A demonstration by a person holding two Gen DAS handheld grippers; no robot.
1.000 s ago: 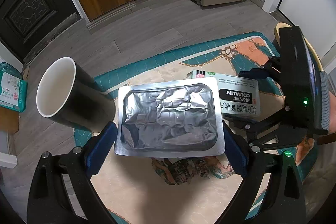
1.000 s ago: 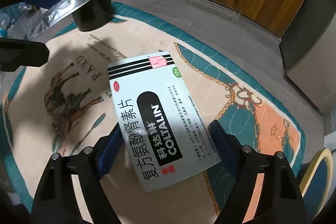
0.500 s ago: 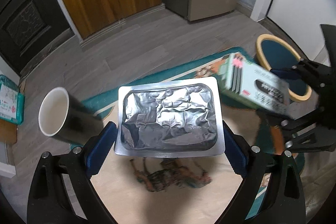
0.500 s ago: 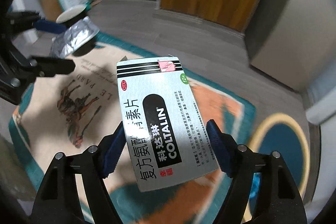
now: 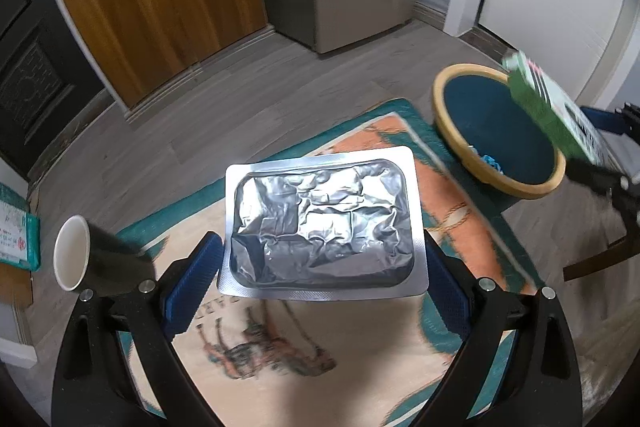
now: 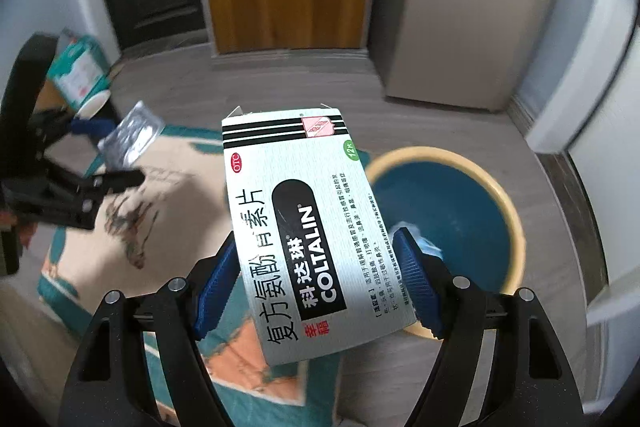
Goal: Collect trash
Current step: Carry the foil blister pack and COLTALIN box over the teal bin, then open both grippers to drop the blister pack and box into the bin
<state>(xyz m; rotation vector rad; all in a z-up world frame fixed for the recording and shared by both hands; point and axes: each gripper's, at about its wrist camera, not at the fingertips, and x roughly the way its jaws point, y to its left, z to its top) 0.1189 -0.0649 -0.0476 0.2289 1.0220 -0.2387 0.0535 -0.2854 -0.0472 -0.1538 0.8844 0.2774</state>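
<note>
Right wrist view: the right claw [image 6: 316, 279] is clamped on a Coltalin medicine box [image 6: 308, 227], held in the air beside the rim of the yellow-rimmed bin [image 6: 508, 211]. The left claw [image 5: 320, 267] is clamped across an empty foil blister pack [image 5: 322, 223], raised above the patterned rug [image 5: 460, 211].

Recommended procedure: bring the box fully over the blue interior before parting the claw, since its far end appears to overhang the near rim only. Follow with the blister pack.

Clearances: the floor around the bin is bare. A black paper cup [image 5: 88, 255] lies on the rug's left edge, well apart from both claws.
</note>
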